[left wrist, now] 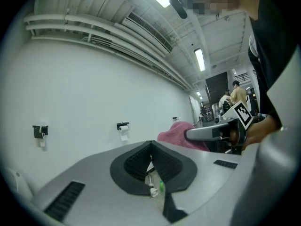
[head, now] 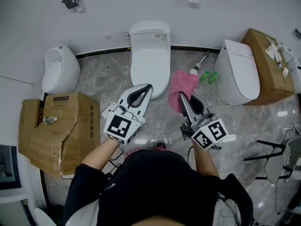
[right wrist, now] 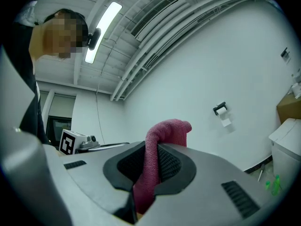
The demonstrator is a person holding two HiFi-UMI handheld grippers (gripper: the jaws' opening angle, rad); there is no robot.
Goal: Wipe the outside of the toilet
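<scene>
A white toilet (head: pixel 149 55) with its lid down stands against the far wall, ahead of me. My right gripper (head: pixel 181 96) is shut on a pink cloth (head: pixel 181 87), which hangs just right of the toilet bowl; in the right gripper view the pink cloth (right wrist: pixel 155 168) is pinched between the jaws and folds over the top. My left gripper (head: pixel 149 86) is shut with nothing in it, its tip over the front edge of the toilet bowl. In the left gripper view the left gripper (left wrist: pixel 151 155) has its jaws together, and the pink cloth (left wrist: pixel 181 134) shows to the right.
A urinal (head: pixel 59 68) is at the left, a second toilet (head: pixel 237 72) at the right. Cardboard boxes (head: pixel 56 131) sit left, another box (head: pixel 265 65) at far right. A toilet brush (head: pixel 198 66) and green bottles (head: pixel 209 76) lie on the marble floor. Cables (head: pixel 109 108) trail near my feet.
</scene>
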